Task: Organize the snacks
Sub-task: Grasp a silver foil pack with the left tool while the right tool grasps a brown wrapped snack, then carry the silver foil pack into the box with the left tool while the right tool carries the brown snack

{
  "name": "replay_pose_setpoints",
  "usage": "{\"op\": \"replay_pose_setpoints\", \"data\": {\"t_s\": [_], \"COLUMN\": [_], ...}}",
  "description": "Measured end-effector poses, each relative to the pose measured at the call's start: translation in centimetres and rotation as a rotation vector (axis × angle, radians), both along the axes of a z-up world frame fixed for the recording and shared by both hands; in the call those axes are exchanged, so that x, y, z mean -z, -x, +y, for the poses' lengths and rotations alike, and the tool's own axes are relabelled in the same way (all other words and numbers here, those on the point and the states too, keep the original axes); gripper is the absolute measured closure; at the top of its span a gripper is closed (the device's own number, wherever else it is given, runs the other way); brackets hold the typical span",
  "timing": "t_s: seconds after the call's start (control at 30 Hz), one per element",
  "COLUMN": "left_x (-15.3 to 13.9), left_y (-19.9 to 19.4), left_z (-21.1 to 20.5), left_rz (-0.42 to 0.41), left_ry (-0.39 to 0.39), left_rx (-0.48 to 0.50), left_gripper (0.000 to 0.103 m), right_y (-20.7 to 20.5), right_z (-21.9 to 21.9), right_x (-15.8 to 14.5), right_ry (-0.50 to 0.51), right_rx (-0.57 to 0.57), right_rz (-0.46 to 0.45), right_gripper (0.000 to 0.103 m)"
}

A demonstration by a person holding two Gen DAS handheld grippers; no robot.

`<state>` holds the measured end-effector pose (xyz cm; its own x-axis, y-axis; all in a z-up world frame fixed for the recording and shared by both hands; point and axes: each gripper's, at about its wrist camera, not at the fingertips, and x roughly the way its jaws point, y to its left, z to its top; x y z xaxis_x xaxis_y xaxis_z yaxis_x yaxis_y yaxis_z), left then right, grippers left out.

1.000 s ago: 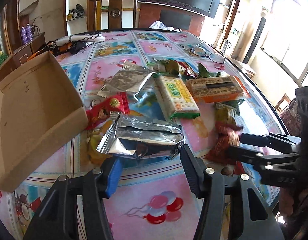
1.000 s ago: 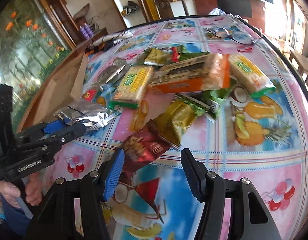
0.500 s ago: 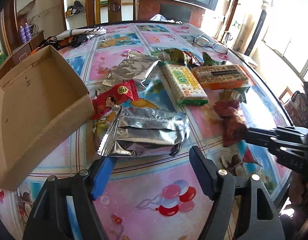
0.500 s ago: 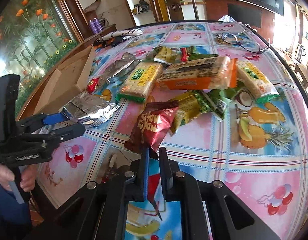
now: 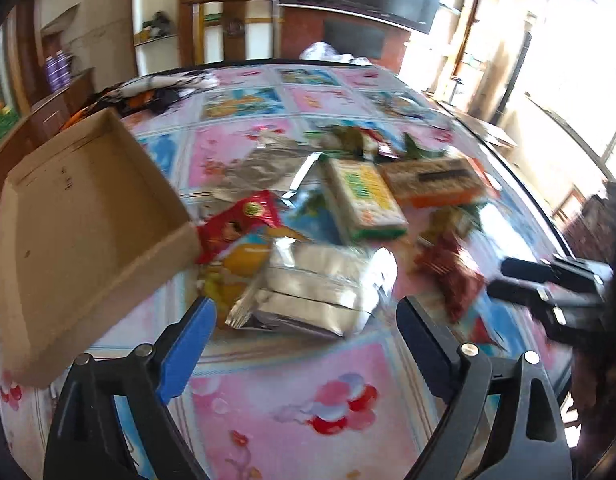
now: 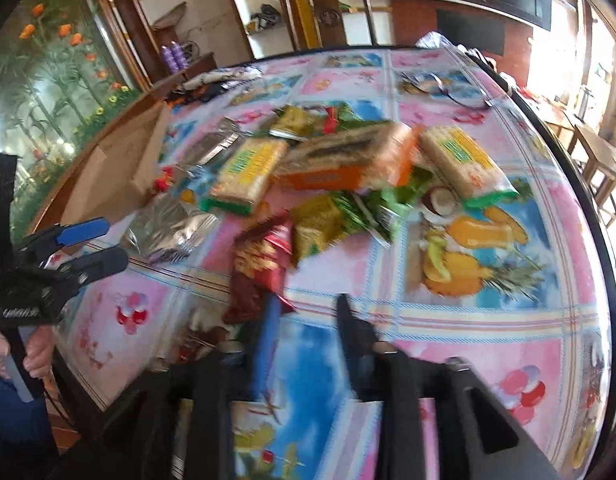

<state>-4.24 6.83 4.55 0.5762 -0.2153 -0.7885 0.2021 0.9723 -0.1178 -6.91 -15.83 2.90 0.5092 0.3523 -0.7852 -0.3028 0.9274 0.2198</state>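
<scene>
Lying between the left gripper's (image 5: 304,320) spread fingers, a silver packet (image 5: 315,288); the right gripper's (image 6: 306,312) fingers, parted, touch a red packet (image 6: 258,272).

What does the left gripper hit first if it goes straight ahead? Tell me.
Most likely the silver foil packet. The left gripper is open, and the packet lies flat on the table directly ahead between its fingers. The cardboard box sits off to its left, outside that line. Depth is uncertain.

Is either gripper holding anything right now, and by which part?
Nothing appears held. The left gripper is open before the silver foil packet; the right gripper is open, dark red snack bag beside it.
</scene>
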Motion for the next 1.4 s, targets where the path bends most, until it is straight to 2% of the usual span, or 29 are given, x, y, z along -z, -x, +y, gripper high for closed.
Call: {"op": "replay_pose_setpoints", "data": {"t_s": [0.03, 0.13, 0.33, 0.37, 0.4, 0.5, 0.53, 0.67, 0.8, 0.9, 0.97, 1.1, 1.17, 1.2, 1.27, 1.33, 1.4], "left_x": [0.1, 0.5, 1.6, 2.0, 2.3, 2.6, 2.5, 1.9, 1.6, 1.6, 1.9, 2.9, 3.2, 3.3, 3.2, 3.1, 3.0], "left_y": [-0.3, -1.3, -2.4, -2.6, -2.7, -2.5, -2.3, -1.8, -1.3, -0.7, -0.6, -0.3, -0.3, -0.5, -0.9, -1.1, -0.9], "left_z": [0.0, -0.5, -3.4, -3.9, -4.1, -4.5, -4.6, -4.3, -4.1, -4.4, -4.7, -5.3, -5.1, -4.9, -4.4, -4.0, -3.9], "left_rz": [0.007, 0.018, 0.013, 0.014, 0.011, -0.018, -0.027, -0.045, -0.035, -0.04, -0.016, 0.007, -0.009, 0.001, -0.003, -0.005, -0.015], "left_ry": [0.002, -0.019, -0.152, -0.177, -0.195, -0.211, -0.216, -0.186, -0.178, -0.196, -0.214, -0.264, -0.249, -0.234, -0.216, -0.204, -0.212], "left_rx": [-0.006, -0.016, 0.04, 0.041, 0.044, 0.043, 0.041, 0.028, 0.035, 0.075, 0.093, 0.122, 0.111, 0.109, 0.082, 0.064, 0.059], "left_gripper": [0.012, 0.012, 0.012, 0.012, 0.012, 0.012, 0.014, 0.034, 0.035, 0.032, 0.016, 0.009, 0.009, 0.01, 0.027, 0.036, 0.039], "right_y": [0.0, -0.4, -2.0, -2.2, -2.2, -1.9, -1.7, -0.9, 0.1, 0.2, 0.3, 0.3, 0.4, 0.4, 0.4, 0.4, 0.5], "right_z": [0.5, 2.9, 5.2, 5.1, 4.8, 3.6, 3.3, 2.1, 1.5, 1.4, 1.3, 1.2, 1.1, 1.1, 1.1, 1.1, 1.1], "right_x": [-0.1, -0.2, 1.8, 2.1, 2.0, 1.7, 1.7, 1.4, 0.7, 0.4, 0.4, 0.5, 0.5, 0.5, 0.4, 0.4, 0.2], "right_ry": [0.004, 0.032, 0.164, 0.173, 0.167, 0.143, 0.141, 0.106, 0.087, 0.081, 0.074, 0.065, 0.063, 0.064, 0.063, 0.063, 0.06], "right_rx": [-0.008, -0.056, -0.059, -0.053, -0.044, -0.038, -0.035, -0.041, -0.041, -0.043, -0.04, -0.034, -0.033, -0.034, -0.034, -0.036, -0.037], "right_rz": [-0.009, -0.036, -0.032, -0.032, -0.037, -0.045, -0.045, -0.051, -0.075, -0.077, -0.073, -0.075, -0.077, -0.077, -0.079, -0.081, -0.085], "right_gripper": [0.051, 0.05, 0.051, 0.053, 0.062, 0.067, 0.067, 0.068, 0.068, 0.068, 0.068, 0.068, 0.068, 0.068, 0.068, 0.068, 0.068]}}
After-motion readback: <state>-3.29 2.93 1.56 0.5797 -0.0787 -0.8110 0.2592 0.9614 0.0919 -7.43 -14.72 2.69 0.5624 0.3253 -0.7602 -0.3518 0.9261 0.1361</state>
